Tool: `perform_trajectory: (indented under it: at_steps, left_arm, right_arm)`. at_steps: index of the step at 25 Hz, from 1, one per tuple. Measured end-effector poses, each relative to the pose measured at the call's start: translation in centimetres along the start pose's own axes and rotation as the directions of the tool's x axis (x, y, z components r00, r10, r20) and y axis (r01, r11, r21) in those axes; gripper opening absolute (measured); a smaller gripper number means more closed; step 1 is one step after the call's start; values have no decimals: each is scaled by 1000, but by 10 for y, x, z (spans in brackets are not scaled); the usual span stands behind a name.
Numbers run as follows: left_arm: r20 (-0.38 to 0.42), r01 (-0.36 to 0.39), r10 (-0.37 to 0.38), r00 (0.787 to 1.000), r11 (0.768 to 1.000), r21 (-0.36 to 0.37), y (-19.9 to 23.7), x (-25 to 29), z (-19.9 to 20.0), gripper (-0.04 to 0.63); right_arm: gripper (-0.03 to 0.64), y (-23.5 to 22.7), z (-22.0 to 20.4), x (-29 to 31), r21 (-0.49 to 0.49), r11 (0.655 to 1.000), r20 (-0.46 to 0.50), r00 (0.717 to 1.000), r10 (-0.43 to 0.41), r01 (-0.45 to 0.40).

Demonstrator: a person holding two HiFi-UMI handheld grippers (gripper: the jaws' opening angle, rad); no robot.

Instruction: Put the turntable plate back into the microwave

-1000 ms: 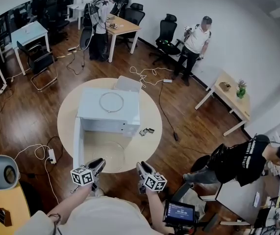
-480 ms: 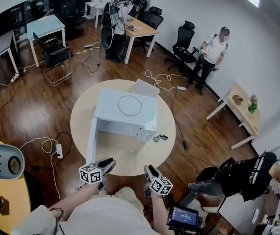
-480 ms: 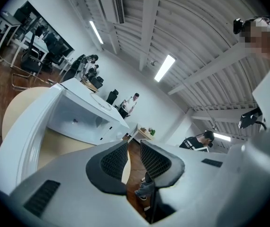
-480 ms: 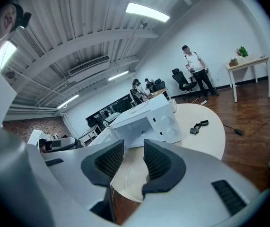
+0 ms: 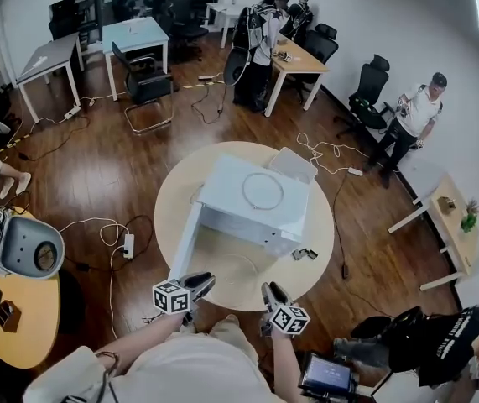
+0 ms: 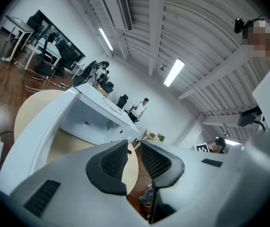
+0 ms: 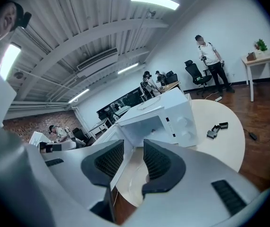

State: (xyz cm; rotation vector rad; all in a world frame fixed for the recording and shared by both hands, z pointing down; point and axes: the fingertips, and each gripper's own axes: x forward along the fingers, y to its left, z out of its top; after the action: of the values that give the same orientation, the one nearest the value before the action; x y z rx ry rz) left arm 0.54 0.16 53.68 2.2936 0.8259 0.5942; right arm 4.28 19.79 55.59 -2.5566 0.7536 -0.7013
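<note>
- So, my left gripper (image 5: 200,281) and right gripper (image 5: 271,292) hang at the near edge of the tabletop (image 5: 180,198), fingers apart, nothing between them.
- The turntable plate (image 5: 237,269) lies flat on the tabletop, just in front of the open microwave (image 5: 256,206).
- Risk: it's clear glass lying flat, so the fingers may push it off the near edge.
- Risk: the left gripper clips the open door (image 5: 186,240) at left.

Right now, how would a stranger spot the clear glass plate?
Find the round beige table mid-room, bearing a white microwave oven with its door open. The clear round glass plate lies flat on the tabletop before the open cavity; unlike the thin ring on the oven's top and the small black parts beside it, it is see-through.
</note>
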Motion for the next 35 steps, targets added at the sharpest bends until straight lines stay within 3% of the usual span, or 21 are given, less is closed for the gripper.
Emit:
perform_trajectory:
  at_steps: [8, 20, 29, 35]
  left_arm:
    - [30, -86, 88, 996, 995, -41, 3, 34, 4, 67]
    - [8, -193, 194, 981, 978, -82, 25, 90, -11, 67]
    - [-8, -299, 300, 954, 948, -110, 59, 107, -27, 67]
    - [-30, -396, 396, 918, 909, -131, 80, 112, -53, 67]
  right_arm:
    - [130, -34, 32, 13, -5, 999, -41, 998, 45, -46]
    - [130, -98, 58, 28, -3, 998, -86, 994, 70, -70]
    - [130, -128, 61, 45, -9, 996, -133, 987, 91, -93]
    - [130, -144, 51, 54, 1, 993, -181, 977, 116, -118]
